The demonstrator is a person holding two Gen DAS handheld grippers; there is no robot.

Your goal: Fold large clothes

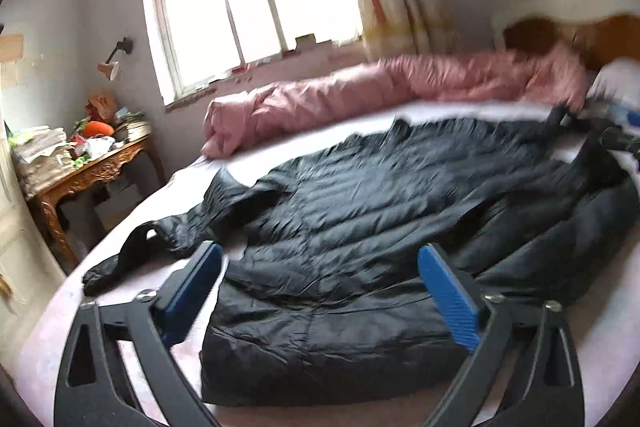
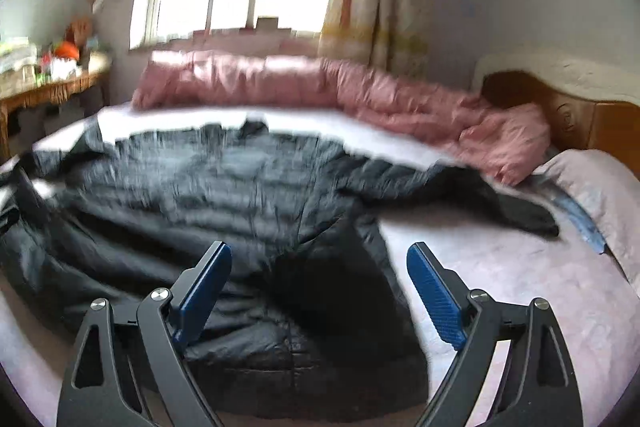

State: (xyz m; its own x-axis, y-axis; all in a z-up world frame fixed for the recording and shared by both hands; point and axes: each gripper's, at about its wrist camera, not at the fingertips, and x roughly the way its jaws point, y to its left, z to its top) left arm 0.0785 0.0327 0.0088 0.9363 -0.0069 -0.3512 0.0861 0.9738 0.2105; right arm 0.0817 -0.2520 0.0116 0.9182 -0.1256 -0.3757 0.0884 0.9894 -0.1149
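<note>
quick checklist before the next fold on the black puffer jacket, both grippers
1. Left gripper open, nothing pinched: ok.
2. Right gripper open, nothing pinched: ok.
3. Black jacket lying on the bed: ok.
4. Jacket spread flat: not ok, near hem doubled over, sleeve trailing off to one side.
5. Pink duvet clear of the jacket: cannot tell, the pictures are blurred where they meet.

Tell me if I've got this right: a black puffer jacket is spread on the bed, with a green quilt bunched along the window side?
Nearly. The quilt is pink, not green; the left wrist view shows it clearly. The rest holds: a black puffer jacket is spread on the bed, and the quilt is bunched along the window side.
</note>
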